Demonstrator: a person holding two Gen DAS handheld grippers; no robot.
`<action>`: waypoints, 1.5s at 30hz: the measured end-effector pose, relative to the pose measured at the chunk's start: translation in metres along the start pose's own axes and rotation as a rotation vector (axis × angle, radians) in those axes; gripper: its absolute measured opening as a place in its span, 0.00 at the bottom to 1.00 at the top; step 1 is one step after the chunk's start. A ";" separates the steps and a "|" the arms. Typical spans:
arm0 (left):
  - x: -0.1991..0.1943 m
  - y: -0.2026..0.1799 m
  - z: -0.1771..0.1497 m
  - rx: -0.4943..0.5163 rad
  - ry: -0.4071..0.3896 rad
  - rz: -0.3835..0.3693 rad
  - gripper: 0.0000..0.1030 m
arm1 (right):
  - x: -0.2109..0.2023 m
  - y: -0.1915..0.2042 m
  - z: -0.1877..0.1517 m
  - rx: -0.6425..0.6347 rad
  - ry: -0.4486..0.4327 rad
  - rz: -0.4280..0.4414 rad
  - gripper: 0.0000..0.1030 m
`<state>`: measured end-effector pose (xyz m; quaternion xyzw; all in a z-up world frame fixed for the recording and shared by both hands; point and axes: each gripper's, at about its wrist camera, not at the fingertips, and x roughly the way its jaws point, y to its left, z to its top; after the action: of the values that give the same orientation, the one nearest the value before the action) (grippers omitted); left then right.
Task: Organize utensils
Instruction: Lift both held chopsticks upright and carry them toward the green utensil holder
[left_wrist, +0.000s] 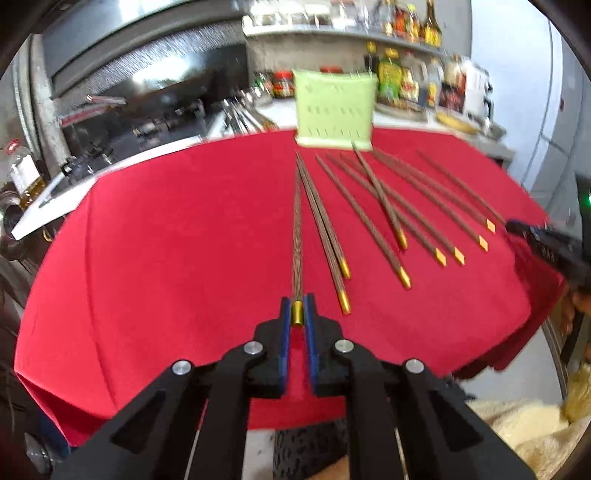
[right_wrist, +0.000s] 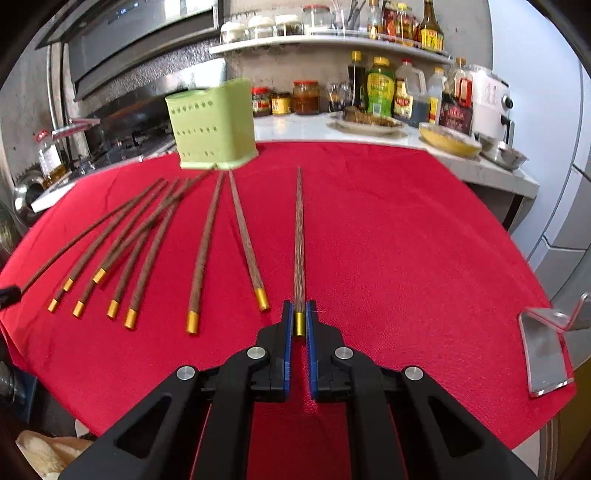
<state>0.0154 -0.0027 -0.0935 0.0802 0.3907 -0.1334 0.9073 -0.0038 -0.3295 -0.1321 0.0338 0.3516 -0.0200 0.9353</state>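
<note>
A red cloth covers the table. My left gripper is shut on the gold-capped end of a brown chopstick that points toward the green perforated utensil holder at the cloth's far edge. Several more chopsticks lie fanned on the cloth to its right. My right gripper is shut on the gold end of another chopstick. The other chopsticks lie to its left, and the holder stands far left. The right gripper's black tip shows at the left view's right edge.
A clear acrylic stand sits on the cloth at the right. Behind the table are a counter with sauce bottles, jars, plates and a white appliance. A stove and hood are far left.
</note>
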 end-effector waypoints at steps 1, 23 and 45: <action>-0.003 0.002 0.005 -0.009 -0.021 -0.002 0.07 | -0.006 0.000 0.003 0.003 -0.017 0.002 0.07; -0.075 0.028 0.135 -0.034 -0.459 -0.041 0.07 | -0.075 0.029 0.175 -0.089 -0.323 0.059 0.07; -0.020 0.017 0.111 0.025 -0.294 -0.003 0.06 | -0.042 0.044 0.152 -0.153 -0.247 0.022 0.07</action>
<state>0.0835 -0.0101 -0.0021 0.0707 0.2519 -0.1499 0.9535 0.0667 -0.2966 0.0118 -0.0366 0.2341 0.0133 0.9714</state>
